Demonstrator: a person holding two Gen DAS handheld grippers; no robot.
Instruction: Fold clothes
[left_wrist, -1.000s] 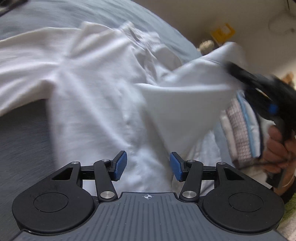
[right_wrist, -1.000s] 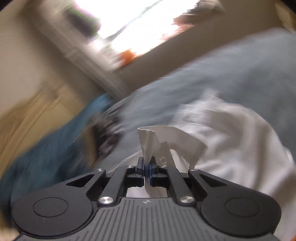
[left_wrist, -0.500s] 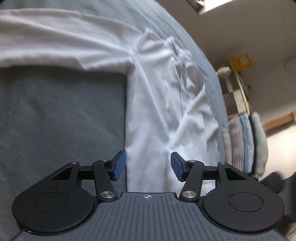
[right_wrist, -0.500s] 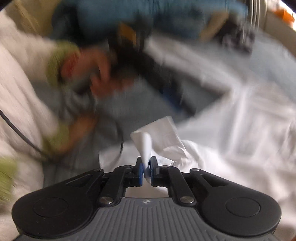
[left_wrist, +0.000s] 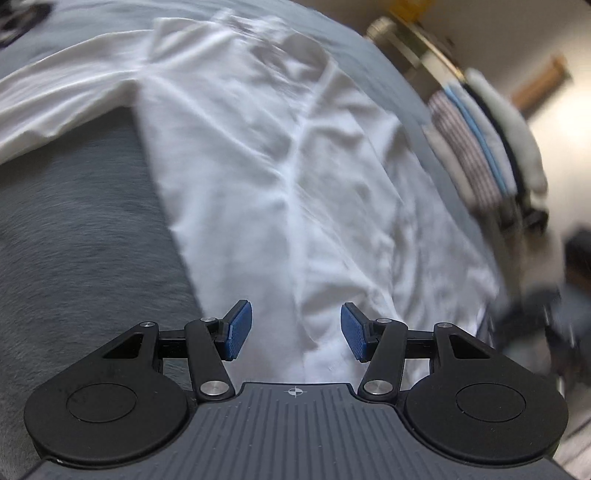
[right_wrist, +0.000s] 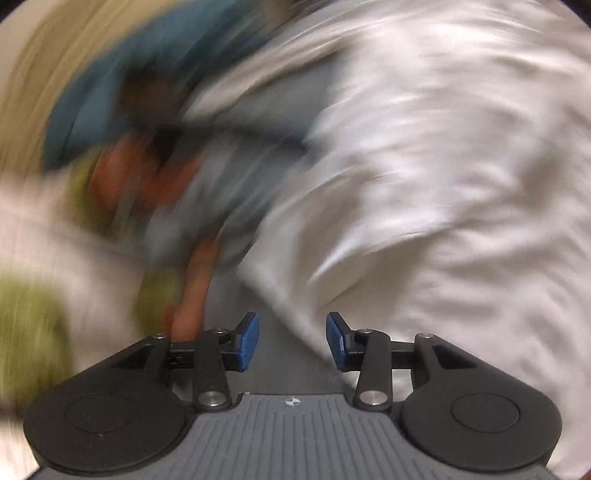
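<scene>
White shirt (left_wrist: 295, 166) spread ahead of half-open empty left gripper (left_wrist: 296, 334), right gripper (right_wrist: 291, 341) opening, empty

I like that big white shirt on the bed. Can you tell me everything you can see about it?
The white shirt looks like thin, soft cloth, full of wrinkles. It lies spread out flat on the grey blanket, with one sleeve stretched off to the side and a long seam running down its middle. Its far side looks folded in over the body. Nothing holds it: the left gripper hangs open above its lower edge, and the right gripper is opening beside its edge with no cloth between its fingers.
</scene>
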